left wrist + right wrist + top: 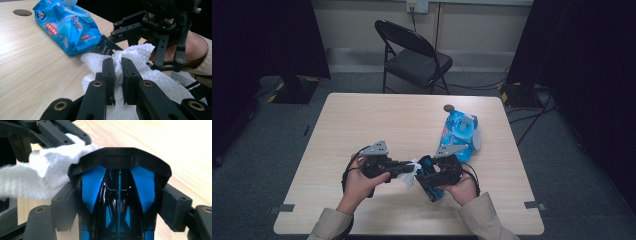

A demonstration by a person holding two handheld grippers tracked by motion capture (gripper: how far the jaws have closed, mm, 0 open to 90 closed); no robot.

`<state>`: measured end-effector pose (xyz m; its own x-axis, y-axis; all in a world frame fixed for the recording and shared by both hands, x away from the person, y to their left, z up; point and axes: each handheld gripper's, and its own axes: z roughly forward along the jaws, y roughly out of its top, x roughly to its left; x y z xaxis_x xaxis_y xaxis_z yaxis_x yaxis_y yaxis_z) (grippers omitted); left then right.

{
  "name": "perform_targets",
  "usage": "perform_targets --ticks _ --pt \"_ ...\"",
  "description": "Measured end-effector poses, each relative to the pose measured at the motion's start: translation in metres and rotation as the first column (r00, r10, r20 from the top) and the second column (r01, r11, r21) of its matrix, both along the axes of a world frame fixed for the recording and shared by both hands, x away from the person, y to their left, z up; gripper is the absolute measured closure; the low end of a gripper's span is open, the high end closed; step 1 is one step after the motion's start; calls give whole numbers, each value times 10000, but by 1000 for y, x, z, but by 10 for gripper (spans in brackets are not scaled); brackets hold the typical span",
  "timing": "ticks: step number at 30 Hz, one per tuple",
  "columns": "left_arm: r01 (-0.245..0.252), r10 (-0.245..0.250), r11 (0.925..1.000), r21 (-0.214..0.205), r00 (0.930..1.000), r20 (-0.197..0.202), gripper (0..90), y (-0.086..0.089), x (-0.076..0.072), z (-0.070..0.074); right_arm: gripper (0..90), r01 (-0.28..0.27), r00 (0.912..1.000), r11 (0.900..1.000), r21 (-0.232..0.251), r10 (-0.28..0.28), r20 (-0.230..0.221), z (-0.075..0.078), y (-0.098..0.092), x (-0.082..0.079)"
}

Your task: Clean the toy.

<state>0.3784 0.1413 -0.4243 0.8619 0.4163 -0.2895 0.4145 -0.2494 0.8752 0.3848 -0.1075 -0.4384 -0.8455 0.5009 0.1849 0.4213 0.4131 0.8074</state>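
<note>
My left gripper (118, 71) is shut on a crumpled white wipe (140, 53), pinched between its two pads. In the high view the left gripper (406, 166) points right and the wipe (413, 172) hangs at its tip. It meets the right gripper (428, 174), which points left. My right gripper (119, 206) is shut on a glossy blue and black toy (118, 185), with a pad pressed on each side. The wipe (37, 175) rests against the toy's front left corner. The rest of the toy (435, 192) lies under the right hand.
A blue pack of wet wipes (460, 131) with its lid flap open lies on the wooden table (362, 125), right of centre, just beyond the right gripper. A round cable hole (449, 107) sits near the far edge. A black folding chair (412, 55) stands behind the table.
</note>
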Motion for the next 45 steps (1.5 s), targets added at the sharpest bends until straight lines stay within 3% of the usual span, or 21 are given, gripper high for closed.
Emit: perform_targets --ticks 22,31,37,45 --pt "-485 479 9986 189 9985 266 824 -13 23 6 258 -452 9990 9989 -110 453 13 -1 10 -5" --pt "-673 672 9977 99 9976 151 822 -19 30 1 258 -776 9969 9969 -98 777 131 3 20 -12" --pt "-1039 1039 9946 45 9946 87 818 -10 32 -1 258 -755 9970 9971 -100 756 135 3 20 -12" --pt "-981 975 9951 145 9946 345 819 10 21 8 258 -410 9991 9992 -15 410 136 3 10 -6"
